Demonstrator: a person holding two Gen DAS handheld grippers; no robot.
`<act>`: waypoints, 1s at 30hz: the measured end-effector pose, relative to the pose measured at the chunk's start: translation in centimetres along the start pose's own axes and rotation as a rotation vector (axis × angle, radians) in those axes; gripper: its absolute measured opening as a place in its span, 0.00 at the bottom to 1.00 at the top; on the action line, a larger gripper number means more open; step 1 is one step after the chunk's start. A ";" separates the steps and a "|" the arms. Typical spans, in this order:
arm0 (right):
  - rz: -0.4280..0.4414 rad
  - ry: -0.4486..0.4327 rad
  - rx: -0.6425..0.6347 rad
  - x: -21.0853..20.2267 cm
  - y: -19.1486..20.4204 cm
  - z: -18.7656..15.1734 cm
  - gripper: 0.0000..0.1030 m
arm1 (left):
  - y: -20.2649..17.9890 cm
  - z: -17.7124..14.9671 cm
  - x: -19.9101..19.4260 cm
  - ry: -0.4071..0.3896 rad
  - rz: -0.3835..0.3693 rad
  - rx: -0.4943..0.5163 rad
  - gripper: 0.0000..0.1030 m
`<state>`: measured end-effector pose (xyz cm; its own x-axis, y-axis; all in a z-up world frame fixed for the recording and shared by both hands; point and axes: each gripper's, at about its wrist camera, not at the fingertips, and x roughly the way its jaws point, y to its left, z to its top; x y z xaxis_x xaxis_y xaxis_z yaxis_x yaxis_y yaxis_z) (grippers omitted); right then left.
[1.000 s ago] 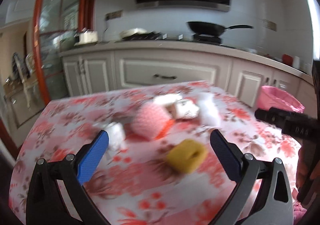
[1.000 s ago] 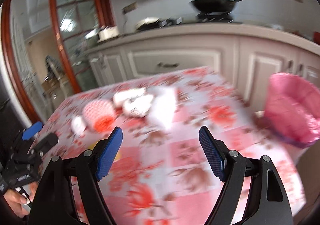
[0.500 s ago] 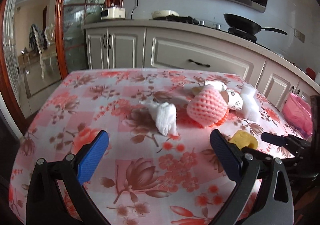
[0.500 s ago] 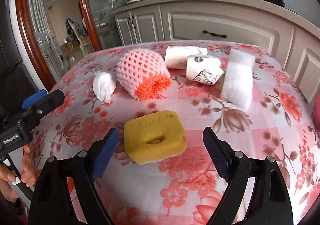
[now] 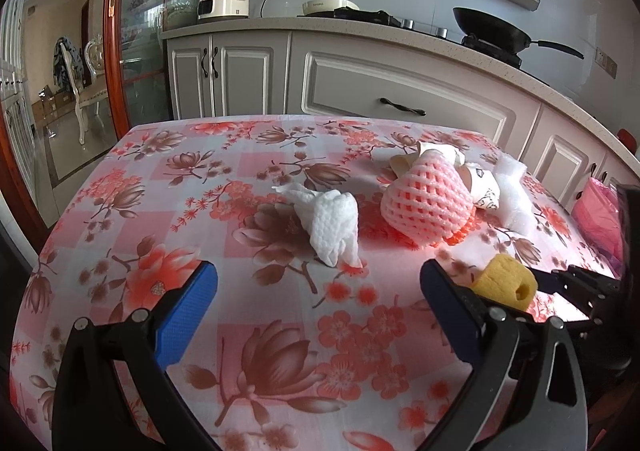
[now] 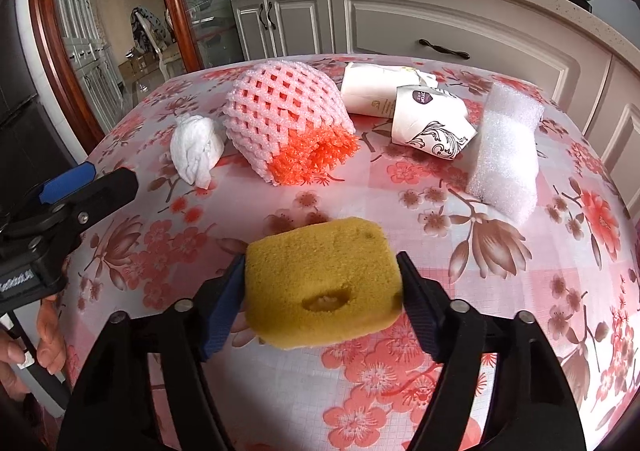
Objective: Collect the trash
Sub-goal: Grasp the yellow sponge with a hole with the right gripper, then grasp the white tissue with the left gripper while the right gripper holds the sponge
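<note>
Left wrist view shows the left gripper with jaws spread wide and nothing between them, low in the frame above the pink floral tablecloth. At the centre lies a crumpled white paper tissue; it looks very light and soft, so I judge a pinch across its thick middle is best. To the right of it sits a pink foam fruit net, springy and easy to crush. At the lower right edge, the yellow sponge block with a hole is between the fingers of the other tool. A pink trash bag is at the far right.

Right wrist view shows the right gripper pinching the yellow sponge by its two short sides, at lower centre. The sponge seems soft and light, so a gentle squeeze should hold it. Higher, at the upper right, lie a crushed white paper cup and a white foam sheet, both probably light and not fragile.
</note>
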<state>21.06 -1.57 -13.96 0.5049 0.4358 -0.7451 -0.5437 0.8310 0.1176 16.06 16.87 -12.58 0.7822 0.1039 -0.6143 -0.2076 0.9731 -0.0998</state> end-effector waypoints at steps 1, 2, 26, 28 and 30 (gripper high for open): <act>0.002 -0.006 0.001 -0.1 -0.1 0.0 0.62 | -0.1 0.1 0.3 0.008 0.001 0.000 0.95; 0.002 -0.020 0.003 -0.4 -0.4 0.0 0.61 | -0.2 0.2 0.6 0.014 0.002 0.002 0.95; 0.054 -0.121 0.148 -4.2 -5.6 0.1 0.57 | -1.9 3.4 9.9 0.211 0.069 0.053 0.35; 0.057 -0.121 0.143 -4.2 -5.3 -0.1 0.57 | -2.0 3.1 9.5 0.204 0.060 0.058 0.32; 0.061 -0.123 0.136 -4.4 -5.0 -0.3 0.57 | -2.1 2.8 8.8 0.194 0.053 0.063 0.31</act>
<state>21.35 -7.72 -11.44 0.5563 0.5191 -0.6489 -0.4847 0.8370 0.2540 24.99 16.28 -15.57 0.6418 0.1199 -0.7574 -0.2039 0.9788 -0.0178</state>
